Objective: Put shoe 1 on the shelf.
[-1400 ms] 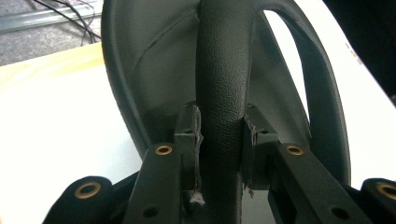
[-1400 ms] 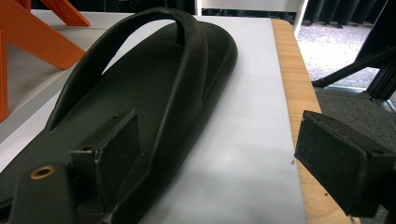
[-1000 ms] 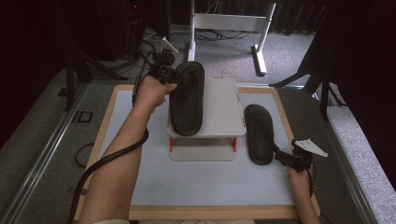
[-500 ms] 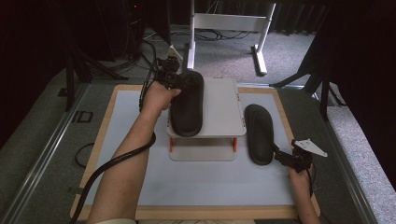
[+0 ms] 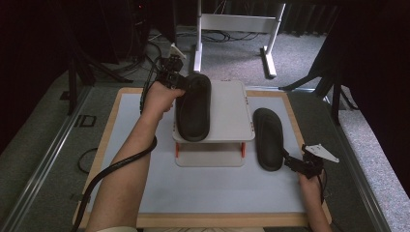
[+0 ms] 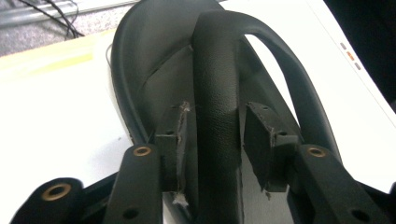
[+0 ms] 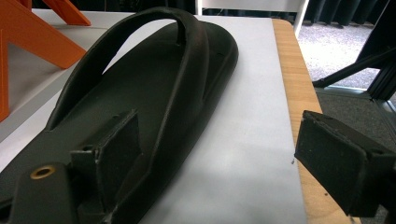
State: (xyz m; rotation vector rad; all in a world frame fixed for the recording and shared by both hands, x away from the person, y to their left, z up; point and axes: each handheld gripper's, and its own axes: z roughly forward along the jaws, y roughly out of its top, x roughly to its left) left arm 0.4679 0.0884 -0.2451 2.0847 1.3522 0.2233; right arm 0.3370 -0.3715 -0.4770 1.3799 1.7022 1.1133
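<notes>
A black sandal (image 5: 193, 108) lies on the white raised platform (image 5: 232, 104). My left gripper (image 5: 176, 79) is at its far left end. In the left gripper view the sandal's strap (image 6: 217, 93) runs between the pads (image 6: 261, 140) of the left gripper (image 6: 217, 140). The jaws have just been opening, and a narrow gap shows beside the right pad. A second black sandal (image 5: 268, 137) lies on the mat to the right of the platform. My right gripper (image 5: 292, 162) is at its near end, open wide. One pad (image 7: 116, 140) hangs over the sandal (image 7: 140, 93) and the other is beside it.
The platform stands on orange legs (image 7: 42, 42) on a white mat (image 5: 217, 188) inside a wooden frame (image 5: 130, 96). A thick cable (image 5: 111, 169) trails along the left forearm. White desk legs (image 5: 237, 24) and cables lie on the carpet beyond the board.
The left hand has shifted slightly at the far end of the sandal on the platform. Both sandals and the right gripper stay where they were.
</notes>
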